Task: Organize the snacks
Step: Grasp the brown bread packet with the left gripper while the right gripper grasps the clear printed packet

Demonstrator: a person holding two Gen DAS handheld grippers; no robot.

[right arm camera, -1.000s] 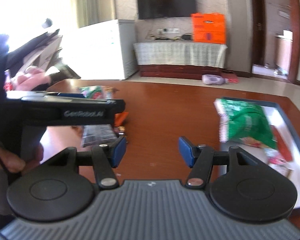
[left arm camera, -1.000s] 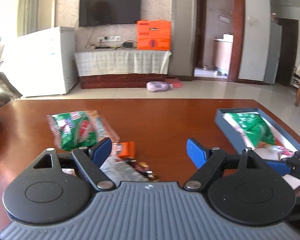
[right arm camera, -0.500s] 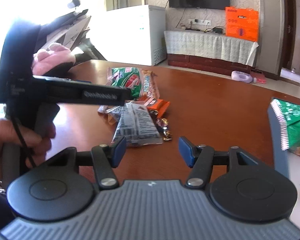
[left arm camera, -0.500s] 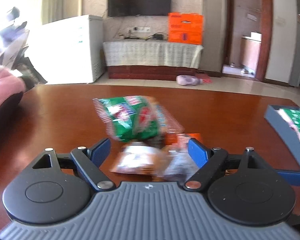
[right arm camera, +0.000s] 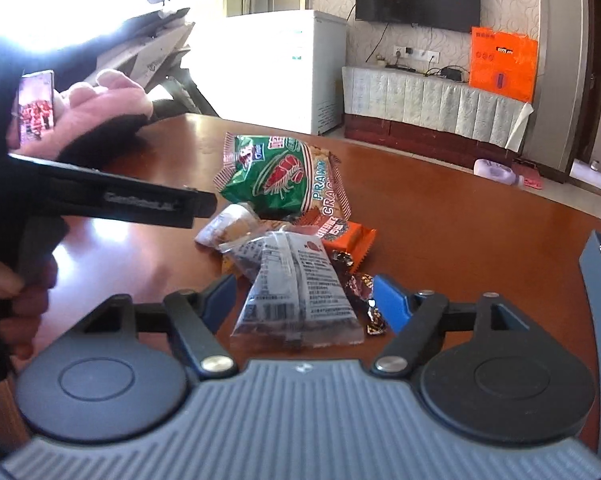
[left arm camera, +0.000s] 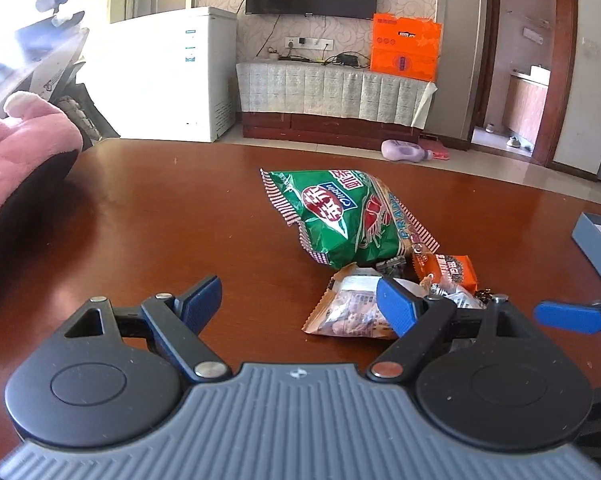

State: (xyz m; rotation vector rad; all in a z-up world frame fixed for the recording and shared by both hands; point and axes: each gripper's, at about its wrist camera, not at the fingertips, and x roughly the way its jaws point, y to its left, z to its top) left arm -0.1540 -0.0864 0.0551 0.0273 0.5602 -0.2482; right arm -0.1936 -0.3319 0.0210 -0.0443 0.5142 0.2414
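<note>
Right hand-held gripper (right arm camera: 304, 300) has just been spread wider to straddle the clear packet (right arm camera: 296, 292); pads not yet pressing. Left hand-held gripper (left arm camera: 300, 300) is spread, empty. Snack pile is heaped mid-desk (left arm camera: 148, 220), tray (right arm camera: 598, 276) at right.

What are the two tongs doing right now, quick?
Left tongs: open, holding nothing.
Right tongs: open, just widened, empty; the clear plastic snack packet with black print lies between them on the table, ungripped.
</note>
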